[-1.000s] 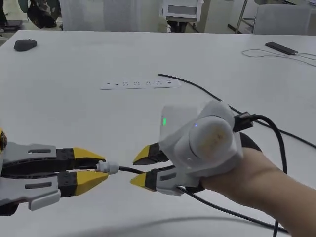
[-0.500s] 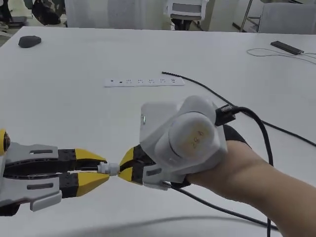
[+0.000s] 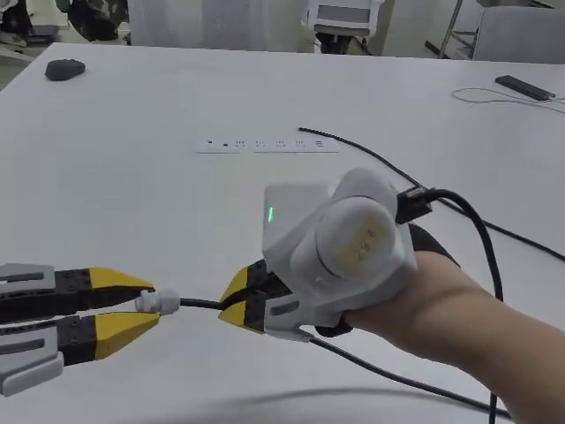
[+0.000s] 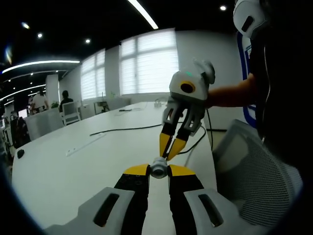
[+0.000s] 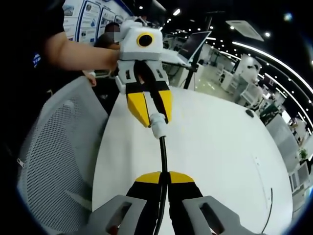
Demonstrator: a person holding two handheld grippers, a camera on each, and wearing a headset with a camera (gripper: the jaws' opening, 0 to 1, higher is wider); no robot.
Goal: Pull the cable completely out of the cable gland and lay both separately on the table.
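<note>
While you hold both tools over the white table [image 3: 132,194], the left gripper [image 3: 146,304] has its yellow jaws pinched almost together on the white cable gland [image 3: 164,303]. The gland pokes out past the tips toward the right gripper [image 3: 229,306]. Your right gripper's jaws are closed tight on the black cable [image 3: 199,305], gripping it a short way from the gland. The two grippers face each other tip to tip, near but not touching.

A short bare stretch of cable spans the gap between them. It runs straight from the gland's end into your right jaws, so it is not yet out of the gland. In the right gripper view the cable passes between the two jaw tips and on down the middle. The rest of it trails from under your right hand toward the near right of the table.

Gland and cable are both in the grippers; neither one is laid down.

Further back on the table:
- a white power strip [image 3: 265,146]
- a thin black cord [image 3: 371,161] running off to the right from beside the strip's right end
- a dark mouse [image 3: 64,69] at the far left

A mesh chair [image 5: 58,147] stands at the table edge.
</note>
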